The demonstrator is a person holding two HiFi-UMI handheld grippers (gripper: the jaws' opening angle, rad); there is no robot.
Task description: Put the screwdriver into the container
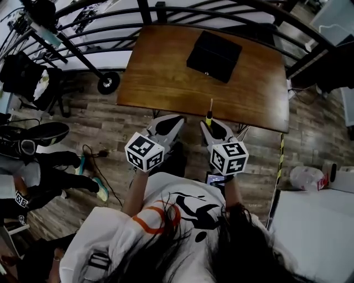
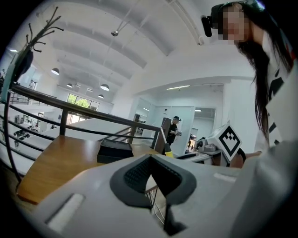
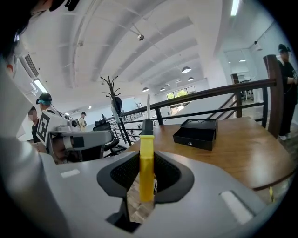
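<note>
The right claw (image 1: 213, 128) is squeezed on the yellow handle of the screwdriver (image 3: 146, 158). The tip points toward 12 o'clock, likely so it can go in tip first. It hangs just off the near edge of the bench (image 1: 160, 77). The black container (image 1: 214, 55) waits at 12 o'clock, near the far edge and the railing (image 1: 182, 12). Its top looks open, but it is too dark to be sure. Bare wood lies between, so there is room to move. The left claw (image 2: 151, 161) is pinched together on nothing, at 9 o'clock from the right one.

Container (image 1: 214, 55) on table (image 1: 166, 83) — screwdriver (image 1: 209, 113) nearer, at edge
</note>
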